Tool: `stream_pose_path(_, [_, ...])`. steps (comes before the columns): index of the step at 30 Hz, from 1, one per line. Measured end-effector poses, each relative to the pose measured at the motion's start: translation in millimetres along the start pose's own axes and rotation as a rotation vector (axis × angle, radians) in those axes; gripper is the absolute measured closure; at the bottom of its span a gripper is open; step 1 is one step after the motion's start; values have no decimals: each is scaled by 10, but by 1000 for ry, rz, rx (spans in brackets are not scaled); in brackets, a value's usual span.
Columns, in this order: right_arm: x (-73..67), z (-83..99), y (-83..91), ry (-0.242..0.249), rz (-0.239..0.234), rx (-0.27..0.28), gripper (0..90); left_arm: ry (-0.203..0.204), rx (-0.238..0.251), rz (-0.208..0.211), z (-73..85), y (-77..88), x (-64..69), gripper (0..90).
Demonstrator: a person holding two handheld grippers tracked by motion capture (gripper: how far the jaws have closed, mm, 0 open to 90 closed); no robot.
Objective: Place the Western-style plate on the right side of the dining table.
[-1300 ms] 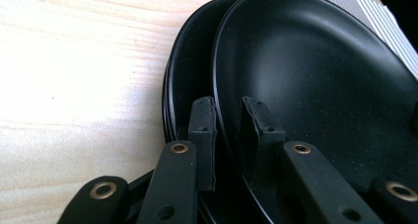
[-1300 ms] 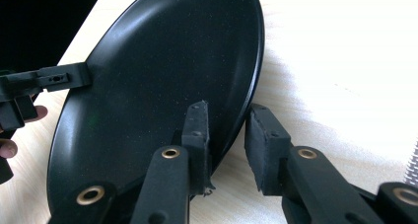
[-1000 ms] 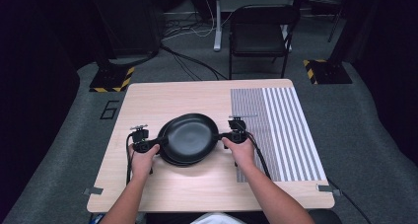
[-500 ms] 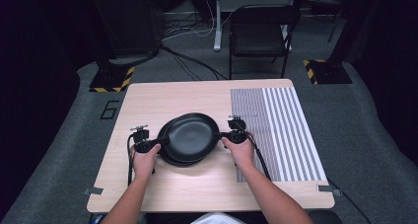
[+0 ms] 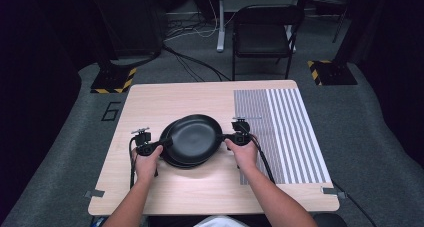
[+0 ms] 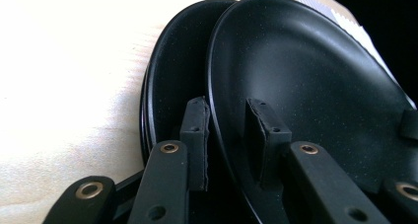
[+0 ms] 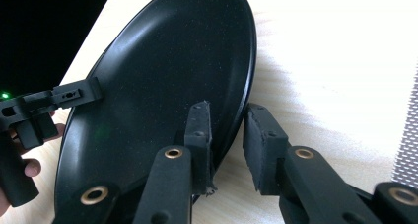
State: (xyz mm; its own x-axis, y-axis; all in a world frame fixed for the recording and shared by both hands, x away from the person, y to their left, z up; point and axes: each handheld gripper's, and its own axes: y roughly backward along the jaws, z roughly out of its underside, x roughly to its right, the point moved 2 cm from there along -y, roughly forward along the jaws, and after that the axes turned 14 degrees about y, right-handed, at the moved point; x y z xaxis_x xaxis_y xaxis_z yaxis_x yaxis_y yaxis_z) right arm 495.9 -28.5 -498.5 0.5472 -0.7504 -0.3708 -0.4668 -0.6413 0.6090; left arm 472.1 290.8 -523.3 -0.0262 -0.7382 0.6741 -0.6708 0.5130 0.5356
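Top black plate: raised above plate stack at centre of wooden table. Left gripper and right gripper: jaws straddling its opposite rims. Striped mat: right of stack.

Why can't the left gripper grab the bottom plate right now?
It probably can't as things stand: the left gripper has its jaws around the rim of the top plate, which lies over the bottom plate. It would likely have to let go of that rim first.
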Motion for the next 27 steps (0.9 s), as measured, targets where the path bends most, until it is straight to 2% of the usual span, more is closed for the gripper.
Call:
stream_pose_path(2, [4,5,-11,-14,-11,-6,730,12,3,5,7,-9,6,707])
stream_pose_path(4, [4,7,-14,-13,-16,-9,729,11,3,5,7,-11,7,706])
stream_pose_path(6, [3,9,-9,-8,-18,-10,729,30,-6,6,10,-8,10,706])
stream_pose_path(9, [24,12,-5,-20,-33,-12,730,30,-5,3,9,-9,13,709])
stream_pose_path(10, [52,16,-6,-34,-61,-9,728,31,-8,5,6,-9,10,712])
stream_pose_path(12, [60,15,-9,-32,-70,-7,727,35,-7,16,0,-13,-6,716])
stream_pose_path(15, [44,16,0,-24,-51,-11,730,26,-8,8,5,-16,5,727])
stream_pose_path(17, [48,25,0,-29,-56,-5,728,15,-9,10,-1,-19,-1,730])
stream_pose_path(19, [66,46,-11,-59,-74,9,729,33,-15,19,-1,-21,2,737])
stream_pose_path(21, [67,54,-18,-61,-81,7,728,32,-16,15,4,-21,10,737])
stream_pose_path(22, [47,57,-26,-47,-62,2,727,21,-19,9,9,-21,21,737])
stream_pose_path(23, [47,57,-26,-47,-62,2,727,21,-19,9,9,-21,21,738])
stream_pose_path(27, [27,62,-25,-34,-38,11,723,40,-21,8,18,-15,32,743])
